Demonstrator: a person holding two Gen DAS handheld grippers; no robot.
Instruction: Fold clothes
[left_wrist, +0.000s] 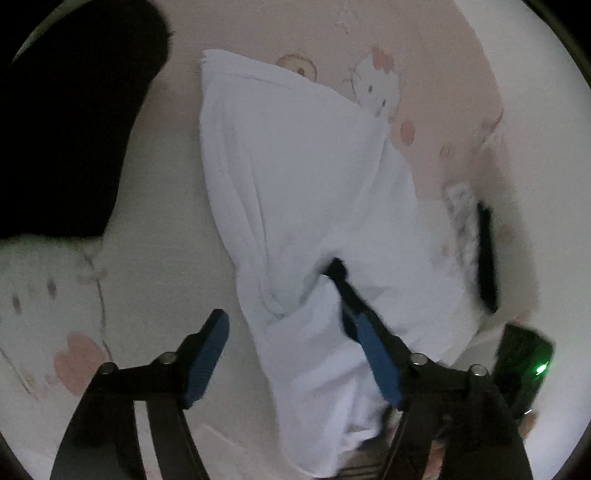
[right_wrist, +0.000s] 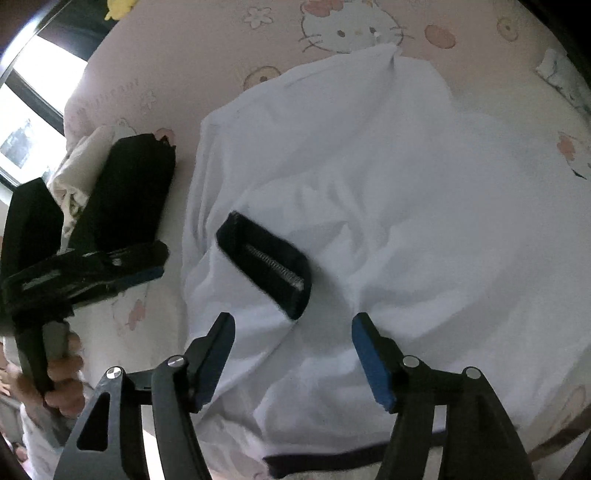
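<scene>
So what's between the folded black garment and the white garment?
Right wrist view: only a bare strip of the pink cartoon-print sheet separates the black garment from the white garment.

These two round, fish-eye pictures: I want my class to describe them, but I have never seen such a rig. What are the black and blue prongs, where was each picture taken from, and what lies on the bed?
There is no robot here. A person holds a hand-operated gripper in each hand, and a small wide-angle camera on each one looks forward along its two blue-padded jaws.

One picture looks out from the left gripper, the other from the right gripper. In the right view you can also see the person's hand holding the left tool's handle.

Below them is a pink cartoon-print bedsheet. On it lies a white garment, partly folded, with a black zipped collar. Beside it lies a dark folded garment with a cream cloth next to it.

Both pairs of jaws stand open above the white garment; nothing is held.
</scene>
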